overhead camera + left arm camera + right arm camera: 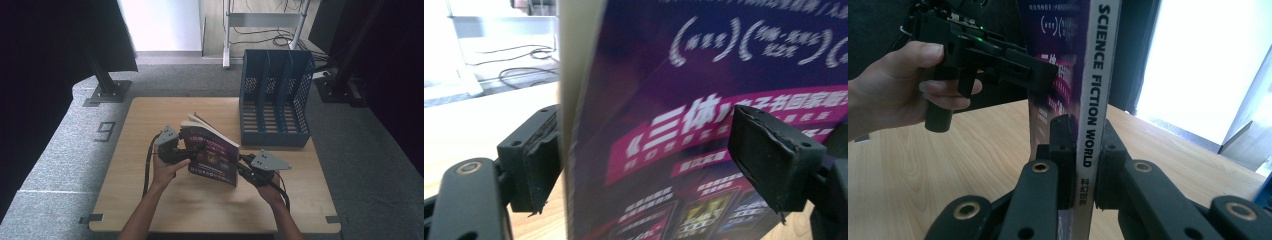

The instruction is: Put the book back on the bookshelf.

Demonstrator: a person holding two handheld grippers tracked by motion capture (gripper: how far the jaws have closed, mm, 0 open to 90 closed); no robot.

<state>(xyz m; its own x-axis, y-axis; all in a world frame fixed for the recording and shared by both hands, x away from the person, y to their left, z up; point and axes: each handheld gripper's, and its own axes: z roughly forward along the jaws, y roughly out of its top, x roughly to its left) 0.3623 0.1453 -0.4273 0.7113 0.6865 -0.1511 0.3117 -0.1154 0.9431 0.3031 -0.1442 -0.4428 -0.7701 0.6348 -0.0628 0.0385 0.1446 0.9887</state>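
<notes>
Right gripper [1083,165] clamped on magazine [212,152] spine, left gripper [644,160] spread around its cover; raised off surface [150,125], blue file rack [275,100] seemingly awaiting it.

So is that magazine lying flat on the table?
No, the magazine stands upright above the table, its spine clamped by the right gripper.

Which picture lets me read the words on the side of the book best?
The right gripper view: the book's spine faces the camera, reading "SCIENCE FICTION WORLD", pinched between the right gripper. The left gripper view shows its purple cover close and blurry. The high view shows the whole book, too small to read.
</notes>
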